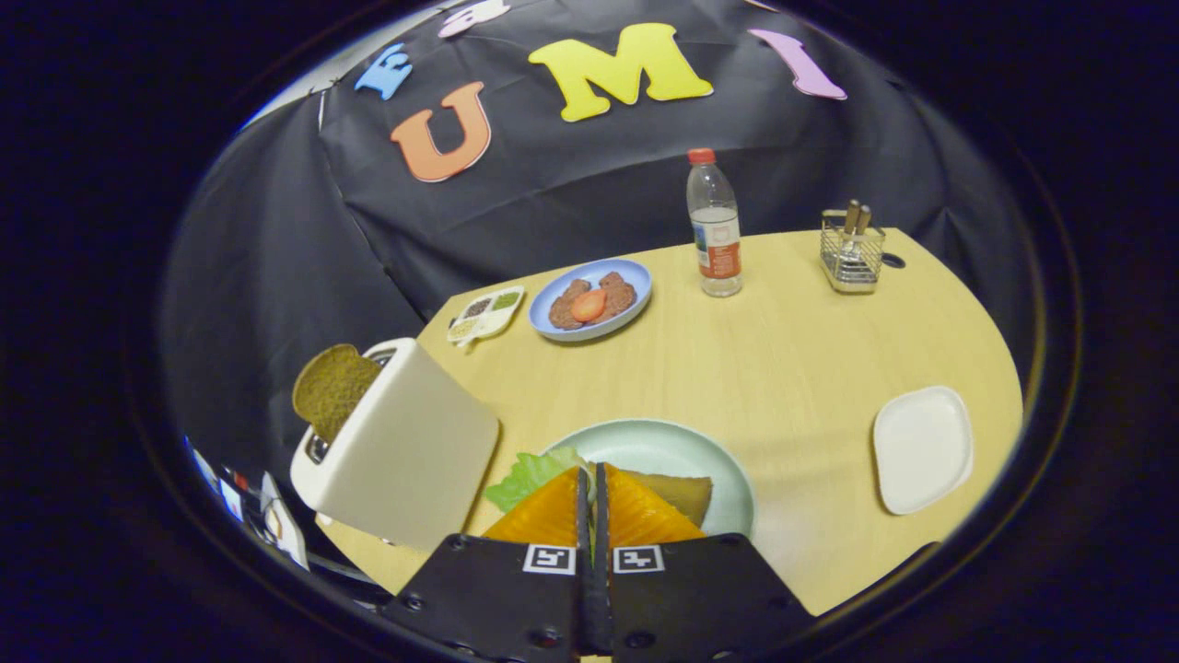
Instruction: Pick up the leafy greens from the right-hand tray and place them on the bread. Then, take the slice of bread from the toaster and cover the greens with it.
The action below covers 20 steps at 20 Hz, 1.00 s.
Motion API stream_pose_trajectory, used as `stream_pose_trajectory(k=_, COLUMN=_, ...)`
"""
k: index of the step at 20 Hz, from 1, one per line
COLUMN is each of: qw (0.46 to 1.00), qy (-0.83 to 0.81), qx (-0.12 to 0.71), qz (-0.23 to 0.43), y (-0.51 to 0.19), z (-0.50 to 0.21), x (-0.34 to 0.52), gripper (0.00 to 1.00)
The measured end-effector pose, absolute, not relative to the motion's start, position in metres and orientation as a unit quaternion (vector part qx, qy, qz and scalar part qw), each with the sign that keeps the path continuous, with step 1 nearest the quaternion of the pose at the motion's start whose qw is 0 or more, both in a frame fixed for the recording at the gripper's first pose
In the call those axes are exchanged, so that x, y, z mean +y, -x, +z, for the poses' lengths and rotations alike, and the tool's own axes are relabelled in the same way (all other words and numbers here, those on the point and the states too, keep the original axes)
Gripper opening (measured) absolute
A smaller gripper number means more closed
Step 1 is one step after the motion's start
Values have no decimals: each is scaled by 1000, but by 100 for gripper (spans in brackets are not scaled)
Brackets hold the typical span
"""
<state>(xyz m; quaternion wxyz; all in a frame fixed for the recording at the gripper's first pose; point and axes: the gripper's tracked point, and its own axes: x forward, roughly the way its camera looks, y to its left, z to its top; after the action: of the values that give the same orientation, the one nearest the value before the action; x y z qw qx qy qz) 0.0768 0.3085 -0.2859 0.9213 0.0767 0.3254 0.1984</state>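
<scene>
My gripper (590,471) hangs low over the pale green plate (663,442), its fingers (553,511) pressed together. The leafy greens (527,477) spread out to the left of the fingertips, and their edge runs in between the tips, so the fingers pinch the leaf. A brown slice of bread (683,494) lies on the plate just right of and under the fingers. The white toaster (405,451) stands left of the plate, tilted in this view, with a brown bread slice (333,387) sticking out of its slot. The white right-hand tray (923,448) holds nothing.
Farther back on the wooden table (792,350) are a blue plate (589,299) with brown patties and a tomato slice, a small seasoning dish (486,313), a water bottle (714,226) and a wire cutlery holder (852,249). The table's curved edge runs along the right.
</scene>
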Motion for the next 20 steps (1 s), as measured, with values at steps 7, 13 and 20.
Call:
stream_pose_trajectory(k=7, qw=926, qy=-15, qx=325, qz=193, y=-99, z=-318, x=295, gripper=4)
stream_pose_trajectory(k=13, qw=940, qy=18, qx=289, qz=179, y=-102, z=-297, x=280, gripper=56)
stream_pose_trajectory(k=20, qw=964, qy=40, qx=213, qz=153, y=-87, z=-226, x=274, gripper=91)
